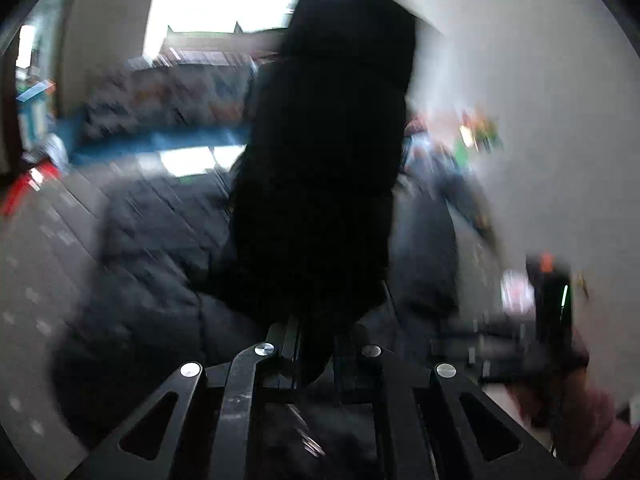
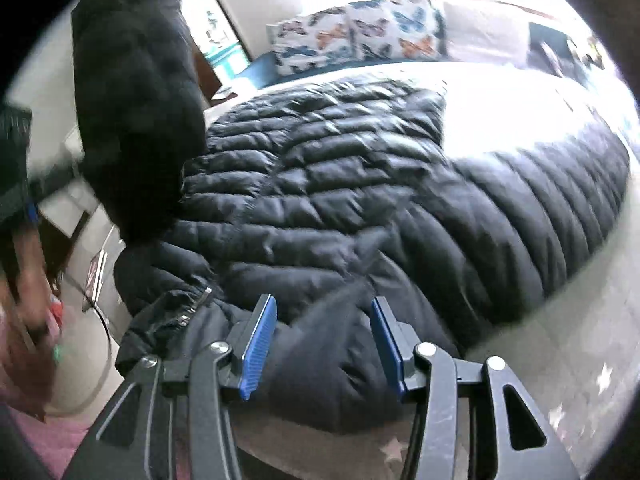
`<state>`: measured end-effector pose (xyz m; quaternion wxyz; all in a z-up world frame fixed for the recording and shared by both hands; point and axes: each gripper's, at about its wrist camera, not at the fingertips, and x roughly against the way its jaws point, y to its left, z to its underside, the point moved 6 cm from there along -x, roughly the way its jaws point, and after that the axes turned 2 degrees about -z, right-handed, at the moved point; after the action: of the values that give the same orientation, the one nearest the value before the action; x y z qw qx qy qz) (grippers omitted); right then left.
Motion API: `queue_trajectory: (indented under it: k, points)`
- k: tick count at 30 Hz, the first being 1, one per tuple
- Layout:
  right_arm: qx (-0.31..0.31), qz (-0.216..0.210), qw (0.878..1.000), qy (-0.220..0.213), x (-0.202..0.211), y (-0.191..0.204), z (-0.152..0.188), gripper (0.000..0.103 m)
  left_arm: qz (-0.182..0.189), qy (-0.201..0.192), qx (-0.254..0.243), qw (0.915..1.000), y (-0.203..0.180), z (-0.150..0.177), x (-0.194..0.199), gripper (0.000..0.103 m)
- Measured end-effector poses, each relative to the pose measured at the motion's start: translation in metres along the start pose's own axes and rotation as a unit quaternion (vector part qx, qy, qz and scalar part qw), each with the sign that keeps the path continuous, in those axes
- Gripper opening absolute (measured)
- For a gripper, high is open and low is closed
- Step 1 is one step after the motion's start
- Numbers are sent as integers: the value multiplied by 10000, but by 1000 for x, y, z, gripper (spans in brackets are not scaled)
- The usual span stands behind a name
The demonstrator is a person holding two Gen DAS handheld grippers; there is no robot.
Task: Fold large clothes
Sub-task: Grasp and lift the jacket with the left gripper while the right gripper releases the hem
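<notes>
Left gripper [image 1: 316, 344] was clamped on a raised dark sleeve [image 1: 324, 152] of the puffer jacket [image 2: 360, 184], which lay spread on the bed [image 2: 580, 352]. Right gripper [image 2: 324, 344] hung with jaws apart over the jacket's near edge; butterfly pillows [image 2: 356, 36] behind.
</notes>
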<state>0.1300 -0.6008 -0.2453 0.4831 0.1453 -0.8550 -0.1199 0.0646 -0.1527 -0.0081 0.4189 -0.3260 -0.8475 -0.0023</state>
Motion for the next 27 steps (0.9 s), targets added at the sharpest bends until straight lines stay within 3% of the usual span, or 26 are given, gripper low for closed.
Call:
queue_trajectory:
  k: [4,6,14,17,21,23,25,27]
  points:
    - [-315,-62,9995,78,3,-16,15,53,-62,1049,-302,9940,-26,55,-74,11]
    - [-388,-183,9991,64,9,-17,18,53,-190,1260,-483,9907,-26,70,-89,11]
    - [-564,-817,9946,-320,38,-13,1,54,-316,1113,-1089,9873,-32,59,-73,15]
    - [-578,-873,9930,-542,49,-13,-6,60,-354,1147,-1140,9862,-25,50,-62,15]
    - [-578,-933,9918,-653,43,-9,-24,60,-517,1133,-1354,9829,-29,51,-44,15]
    - [-606,-1031,9916,-485,26,-6,-29,60,-582,1125,-1449,9813,-29,52,-45,16]
    - [-570,-1002,9930,-254,7,-3,-29,54,-554,1159,-1459,9809,-26,52,-41,17]
    - [-492,-850,9952,-38,-10,-3,-23,29,-445,1187,-1348,9827,-18,50,-32,30]
